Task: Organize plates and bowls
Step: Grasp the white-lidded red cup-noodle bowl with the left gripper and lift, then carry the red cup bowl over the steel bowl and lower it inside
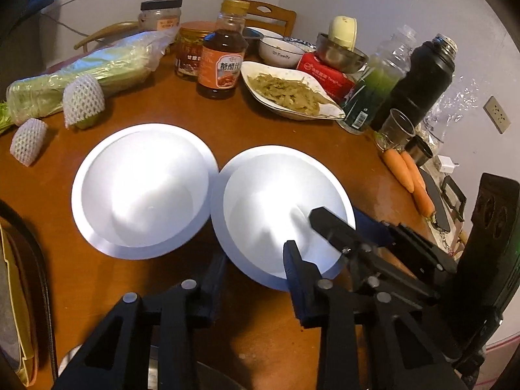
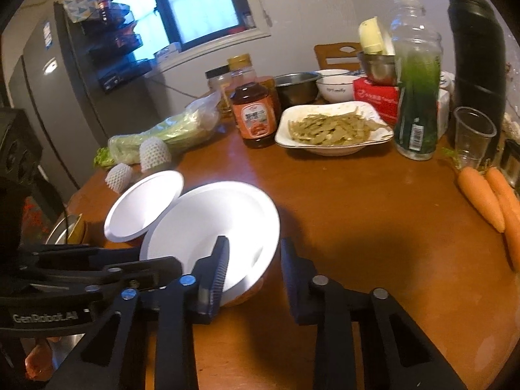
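Two white deep plates lie side by side on the brown table (image 1: 182, 110), their rims touching. The left plate (image 1: 143, 188) is free. Both grippers are on the right plate (image 1: 266, 201). My left gripper (image 1: 255, 260) straddles its near-left rim, one finger outside against the edge and the other finger inside on the wall, shut on the rim. My right gripper (image 2: 255, 256) is shut on the same plate (image 2: 208, 221) at its right rim, and that side looks slightly raised off the table. The free plate (image 2: 143, 204) sits behind it.
Behind the plates stand a sauce bottle (image 1: 221, 61), a dish of cooked greens (image 1: 289, 91), bowls, a green bottle (image 1: 370, 94), a black flask (image 1: 422, 78) and a clear cup (image 1: 396, 130). Carrots (image 1: 409, 175) lie right; bagged celery (image 1: 81, 74) and netted fruit (image 1: 83, 100) left.
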